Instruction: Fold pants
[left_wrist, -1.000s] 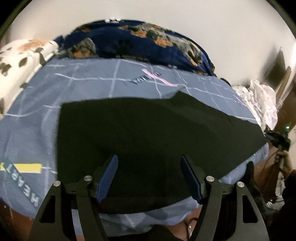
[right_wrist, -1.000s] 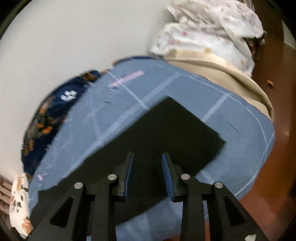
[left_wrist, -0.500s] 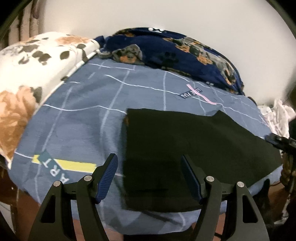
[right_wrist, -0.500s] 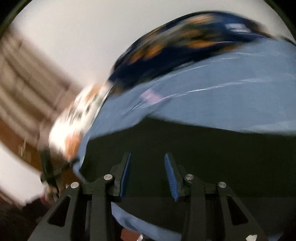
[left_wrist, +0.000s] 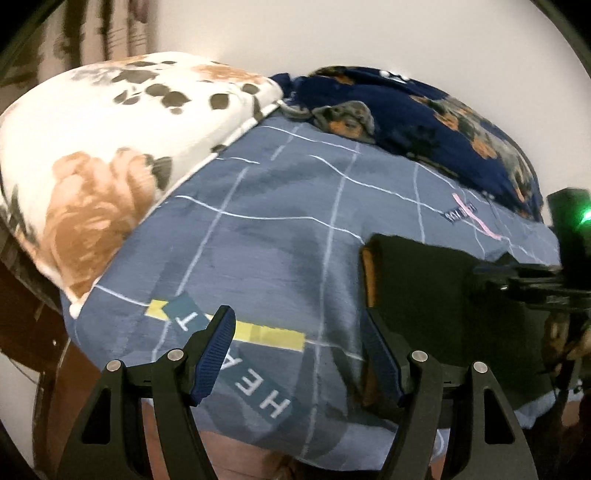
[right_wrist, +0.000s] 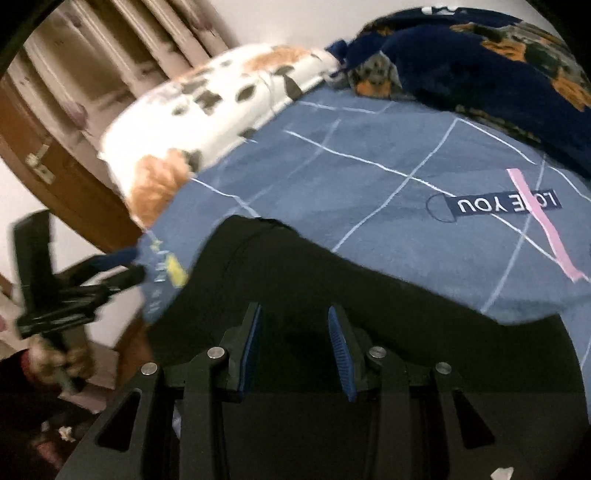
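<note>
The left tongs (left_wrist: 297, 339) gape wide over the blue bedspread (left_wrist: 266, 229), just left of the black pants (left_wrist: 443, 280) lying flat on it. The right tongs (right_wrist: 293, 332) hover over the pants, partly apart, gripping nothing.

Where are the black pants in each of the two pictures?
Left wrist view: the black pants lie at the right on the blue bedsheet.
Right wrist view: the pants fill the lower middle.
Shared landmark: the white flowered pillow, upper left in both.
</note>
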